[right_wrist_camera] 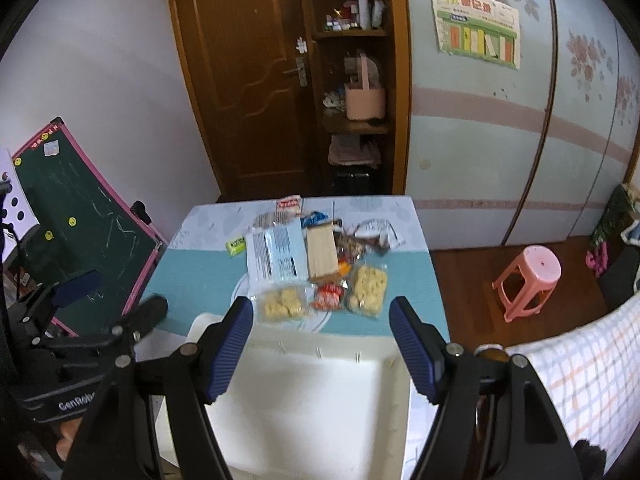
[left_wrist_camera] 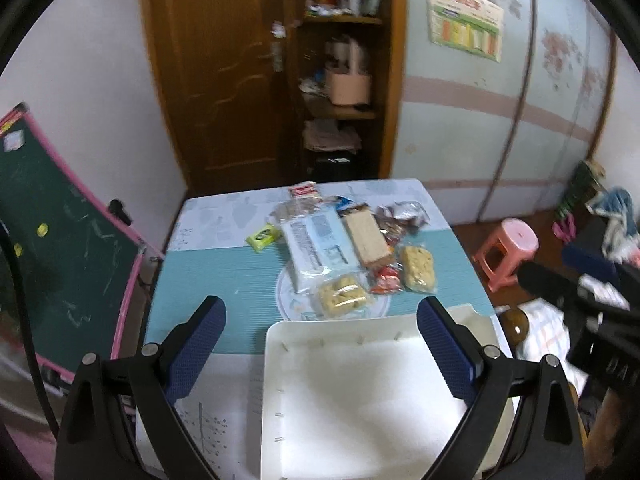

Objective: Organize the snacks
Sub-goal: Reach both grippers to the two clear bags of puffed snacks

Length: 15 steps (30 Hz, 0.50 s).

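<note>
Sorting not yet begun: we hold the left gripper and right gripper over the white box, jaws wide, empty. Snacks lie piled beyond it on the table. Next, probably reach forward and pinch one packet.

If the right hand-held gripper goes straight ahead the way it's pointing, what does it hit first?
Probably the empty white tray lying between its open fingers; the right hand-held gripper points down over it. The snack pile lies beyond. Depth is unclear.

Both grippers, left gripper and right gripper, have black frames, ribbed dark-blue finger pads and silver screws; white lettering marks the left one.
</note>
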{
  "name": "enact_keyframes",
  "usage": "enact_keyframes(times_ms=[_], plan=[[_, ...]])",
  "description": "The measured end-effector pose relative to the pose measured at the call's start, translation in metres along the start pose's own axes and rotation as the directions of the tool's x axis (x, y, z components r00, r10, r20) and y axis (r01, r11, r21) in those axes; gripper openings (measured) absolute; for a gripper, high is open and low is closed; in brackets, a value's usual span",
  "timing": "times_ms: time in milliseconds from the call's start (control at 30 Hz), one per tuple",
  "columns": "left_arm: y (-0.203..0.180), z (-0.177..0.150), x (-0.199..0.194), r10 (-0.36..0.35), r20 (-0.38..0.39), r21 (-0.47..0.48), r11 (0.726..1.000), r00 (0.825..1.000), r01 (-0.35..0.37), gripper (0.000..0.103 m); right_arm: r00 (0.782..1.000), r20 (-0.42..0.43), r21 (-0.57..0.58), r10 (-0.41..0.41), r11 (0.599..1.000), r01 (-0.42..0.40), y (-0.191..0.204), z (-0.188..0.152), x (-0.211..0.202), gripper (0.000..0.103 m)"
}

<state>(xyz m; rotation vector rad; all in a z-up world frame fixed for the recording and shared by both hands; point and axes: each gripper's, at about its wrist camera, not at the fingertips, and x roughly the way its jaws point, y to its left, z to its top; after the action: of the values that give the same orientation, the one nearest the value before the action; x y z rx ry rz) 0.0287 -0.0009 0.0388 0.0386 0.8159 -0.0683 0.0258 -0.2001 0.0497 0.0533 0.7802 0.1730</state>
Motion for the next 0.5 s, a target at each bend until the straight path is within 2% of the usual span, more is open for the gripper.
enact_keyframes(times_ms=[33,200,300,433,500], plan=[[-0.001,0.003,-0.001,-0.006,0.003,0.006,1.0,1.0,0.006,0.096,1.0,0.003,-0.005,0.003,1.0,-0.003,0.0,0.005,-0.001,0.071],[-0.007,0.027,-0.008,0.054,0.077,0.075,0.995,0.996,-0.06,0.096,0.999,0.053,-0.031,0.008,0.999,-0.006,-0.004,0.039,-0.015,0.071],[-0.01,0.044,-0.007,0.057,0.094,0.095,0.993,0.994,-0.066,0.096,0.996,0.086,-0.041,0.001,0.999,0.003,-0.009,0.059,-0.02,0.071],[-0.015,0.066,0.004,0.084,0.115,0.105,0.99,0.99,-0.096,0.096,0.995,0.09,-0.042,-0.035,0.998,0.039,-0.017,0.082,-0.005,0.072],[-0.015,0.074,0.018,0.093,0.103,0.106,0.989,0.99,-0.104,0.096,0.997,0.058,-0.033,-0.041,0.999,0.043,-0.024,0.09,0.014,0.072]])
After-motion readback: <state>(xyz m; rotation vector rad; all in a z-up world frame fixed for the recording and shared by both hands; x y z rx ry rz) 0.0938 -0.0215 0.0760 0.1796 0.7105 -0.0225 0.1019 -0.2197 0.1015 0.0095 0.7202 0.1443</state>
